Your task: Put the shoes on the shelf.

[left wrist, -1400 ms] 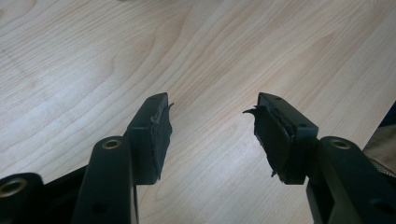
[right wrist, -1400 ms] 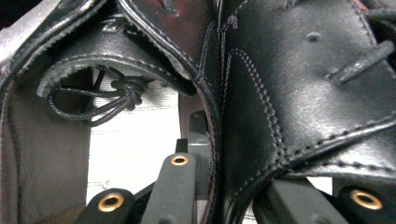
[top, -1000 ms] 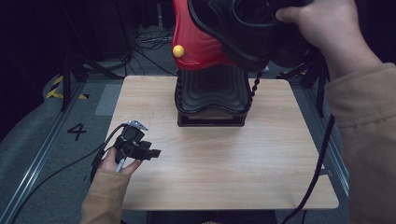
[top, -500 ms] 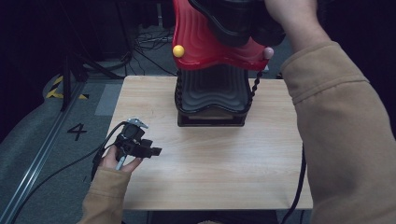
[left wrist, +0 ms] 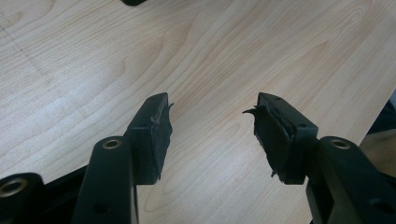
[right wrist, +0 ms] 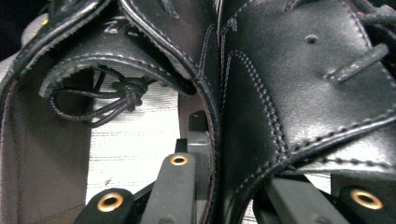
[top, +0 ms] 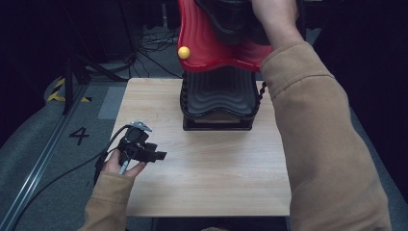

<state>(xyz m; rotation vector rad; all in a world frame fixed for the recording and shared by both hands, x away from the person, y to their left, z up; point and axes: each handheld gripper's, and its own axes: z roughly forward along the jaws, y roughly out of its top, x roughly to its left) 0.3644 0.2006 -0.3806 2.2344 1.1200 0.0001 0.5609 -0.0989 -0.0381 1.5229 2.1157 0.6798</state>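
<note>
A black leather lace-up shoe (right wrist: pixel 289 79) is pinched by its upper edge between the jaws of my right gripper (right wrist: pixel 219 177). In the high view that shoe (top: pixel 226 19) is held up at the top, over a red wavy-topped stand (top: pixel 202 48) with a yellow ball (top: pixel 183 52) on its left side. The hand and tan sleeve (top: pixel 317 144) cover most of that gripper there. My left gripper (top: pixel 156 156) hovers low over the table's left part, open, with bare wood between its pads (left wrist: pixel 156 133).
The red stand rests on a black ribbed base (top: pixel 216 96) at the back middle of the light wooden table (top: pixel 211 178). Cables lie on the grey floor (top: pixel 48 159) behind and to the left, where a "4" is marked.
The right hand has carried the shoe leftward and farther over the red stand, and its sleeve now covers the table's right side. The left gripper has stayed in place.
</note>
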